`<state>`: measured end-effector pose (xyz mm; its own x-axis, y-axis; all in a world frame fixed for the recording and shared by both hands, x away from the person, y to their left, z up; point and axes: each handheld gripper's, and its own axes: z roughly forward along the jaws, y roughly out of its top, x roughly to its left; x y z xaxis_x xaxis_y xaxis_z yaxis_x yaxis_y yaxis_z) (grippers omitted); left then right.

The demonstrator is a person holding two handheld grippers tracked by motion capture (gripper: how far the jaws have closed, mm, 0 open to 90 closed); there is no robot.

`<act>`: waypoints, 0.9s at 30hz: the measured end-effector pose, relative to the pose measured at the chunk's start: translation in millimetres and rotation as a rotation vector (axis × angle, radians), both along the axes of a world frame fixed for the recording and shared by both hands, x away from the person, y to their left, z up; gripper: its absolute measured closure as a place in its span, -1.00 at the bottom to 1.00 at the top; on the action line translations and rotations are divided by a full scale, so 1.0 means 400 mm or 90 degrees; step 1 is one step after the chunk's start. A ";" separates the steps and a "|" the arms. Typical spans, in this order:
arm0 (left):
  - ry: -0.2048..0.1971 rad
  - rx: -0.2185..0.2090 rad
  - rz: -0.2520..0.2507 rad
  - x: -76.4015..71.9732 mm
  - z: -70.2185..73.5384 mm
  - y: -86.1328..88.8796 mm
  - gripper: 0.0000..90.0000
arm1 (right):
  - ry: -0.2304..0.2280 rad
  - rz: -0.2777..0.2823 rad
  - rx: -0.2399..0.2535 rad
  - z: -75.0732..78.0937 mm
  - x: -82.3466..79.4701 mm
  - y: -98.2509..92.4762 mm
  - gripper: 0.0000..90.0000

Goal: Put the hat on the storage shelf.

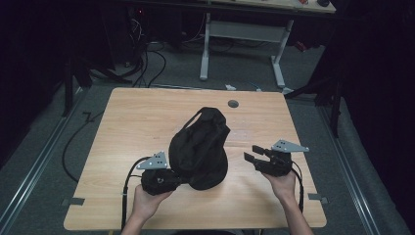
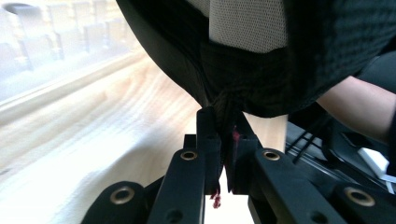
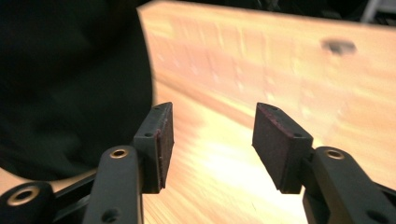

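Wooden table [image 1: 127,122], mid-surface: black bag [image 1: 201,147] slumped in a heap. Left gripper [image 2: 223,135] clamped on a pinch of the bag's fabric near its lower edge, probably to anchor it. Right gripper [image 3: 212,140] just beside the bag, jaws apart, nothing between them.

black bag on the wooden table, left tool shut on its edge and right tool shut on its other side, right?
Not quite. The right tool is open with nothing between its pads, clear of the black bag, as the right gripper view shows. The left tool is shut on its edge.
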<state>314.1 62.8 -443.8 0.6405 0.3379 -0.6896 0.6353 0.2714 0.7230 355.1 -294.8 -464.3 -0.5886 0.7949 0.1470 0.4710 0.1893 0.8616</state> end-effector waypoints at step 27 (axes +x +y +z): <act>-0.053 -0.005 0.097 0.019 0.035 0.032 0.91 | 0.089 -0.167 -0.168 -0.166 -0.002 0.001 -0.26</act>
<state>321.8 75.5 -429.9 0.6373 0.4303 -0.6393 0.5247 0.3653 0.7689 354.3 -294.4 -530.9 -0.3491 0.9369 -0.0185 0.6421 0.2535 0.7234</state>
